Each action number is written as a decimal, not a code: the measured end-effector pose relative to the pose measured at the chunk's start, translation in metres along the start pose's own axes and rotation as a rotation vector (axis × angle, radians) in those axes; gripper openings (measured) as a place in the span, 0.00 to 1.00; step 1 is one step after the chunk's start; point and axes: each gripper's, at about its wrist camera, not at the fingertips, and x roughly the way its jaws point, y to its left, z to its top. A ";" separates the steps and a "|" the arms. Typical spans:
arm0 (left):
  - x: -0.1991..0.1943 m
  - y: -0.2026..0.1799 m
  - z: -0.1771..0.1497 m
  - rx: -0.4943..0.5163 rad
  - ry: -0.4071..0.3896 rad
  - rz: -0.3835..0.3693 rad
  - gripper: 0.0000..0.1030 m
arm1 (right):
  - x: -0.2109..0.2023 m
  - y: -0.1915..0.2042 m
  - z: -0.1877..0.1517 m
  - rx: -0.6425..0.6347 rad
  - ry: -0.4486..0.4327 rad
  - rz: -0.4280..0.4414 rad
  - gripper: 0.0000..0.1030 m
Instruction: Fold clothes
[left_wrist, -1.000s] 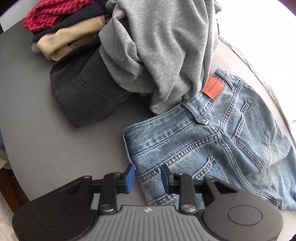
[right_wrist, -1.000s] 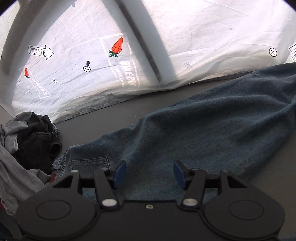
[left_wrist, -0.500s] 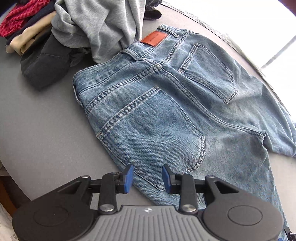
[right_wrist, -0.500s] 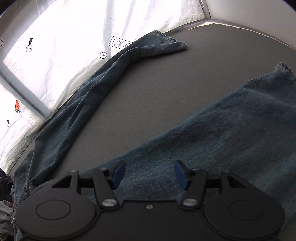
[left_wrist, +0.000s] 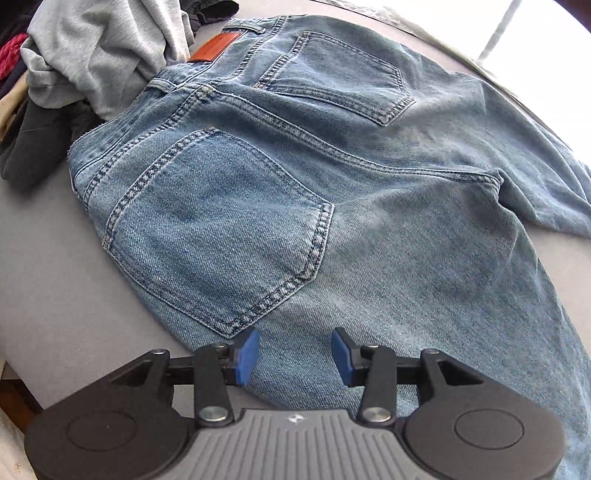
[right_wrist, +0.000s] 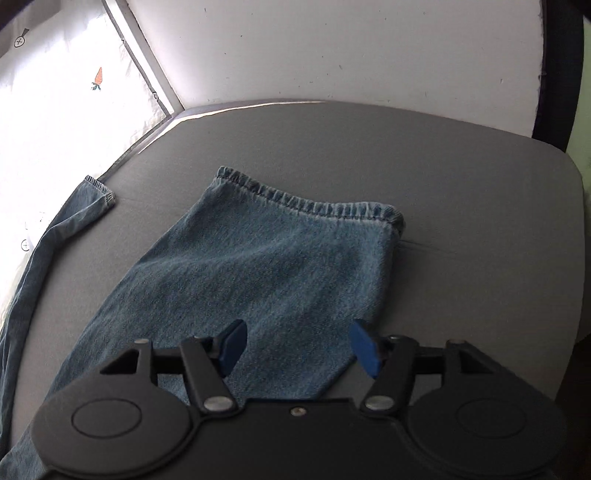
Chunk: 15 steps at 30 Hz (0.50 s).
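A pair of light blue jeans (left_wrist: 332, 177) lies back side up on the grey table (left_wrist: 44, 266), back pockets and a brown leather patch (left_wrist: 218, 46) showing. My left gripper (left_wrist: 293, 354) hovers over the seat, just below the near pocket; its jaws are opening and nothing is pinched between them. In the right wrist view the near leg (right_wrist: 266, 266) ends in a stitched hem (right_wrist: 314, 205). My right gripper (right_wrist: 299, 347) hangs above that leg, jaws opening, with no cloth gripped. The other leg (right_wrist: 66, 221) runs along the table's left edge.
A heap of clothes sits at the jeans' waist: a grey sweatshirt (left_wrist: 103, 51), a dark garment (left_wrist: 33, 147) and red fabric (left_wrist: 11, 55). A bright window with printed film (right_wrist: 55, 129) borders the table, and a white wall (right_wrist: 351, 48) stands behind its far edge.
The left gripper slid from the waistband corner down past the near pocket and widened. The right gripper swept along the leg from the upper part to near the hem and widened too.
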 end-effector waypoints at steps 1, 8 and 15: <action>0.003 -0.005 0.000 0.010 0.000 0.016 0.46 | 0.004 -0.001 0.005 -0.004 -0.015 -0.030 0.64; 0.012 -0.016 0.002 0.033 0.012 0.058 0.55 | 0.025 -0.001 0.036 -0.061 -0.122 -0.269 0.74; 0.016 -0.021 0.006 0.036 0.030 0.072 0.63 | 0.032 -0.014 0.035 -0.062 -0.099 -0.235 0.41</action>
